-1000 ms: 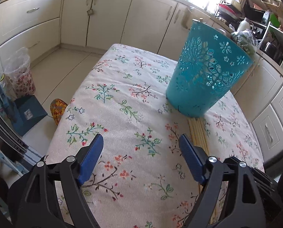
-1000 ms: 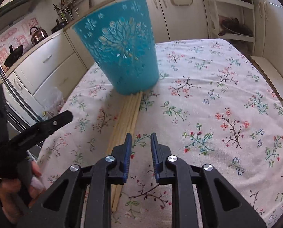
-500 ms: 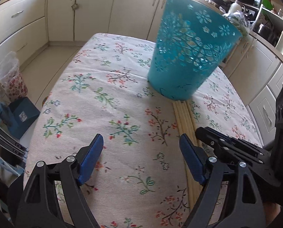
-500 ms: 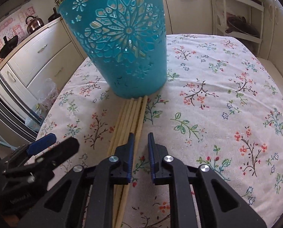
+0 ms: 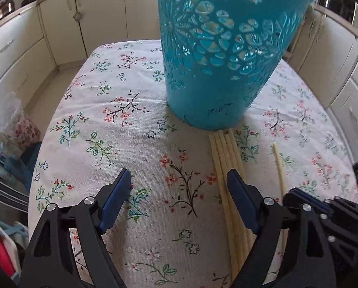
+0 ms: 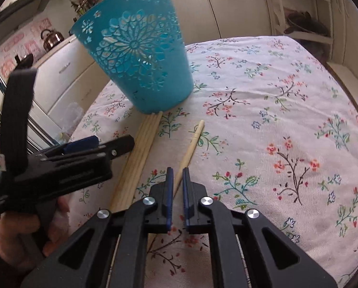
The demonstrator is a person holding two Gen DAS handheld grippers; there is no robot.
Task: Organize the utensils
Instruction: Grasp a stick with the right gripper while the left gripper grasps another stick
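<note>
Right wrist view shows the right gripper (image 6: pixel 176 175) clenched on one wooden chopstick (image 6: pixel 191 147), pulled aside from a bundle of chopsticks (image 6: pixel 140 151) lying on the floral tabletop (image 6: pixel 263 120) against one teal basket (image 6: pixel 140 64). To do this well, lift the stick level and tip it into the basket. Four or five remain bundled. The left gripper (image 5: pixel 179 192) hangs released, grasping nothing, beside the bundle.

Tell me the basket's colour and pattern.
Turquoise basket with cut-out floral lacework, clearest in the right wrist view.
</note>
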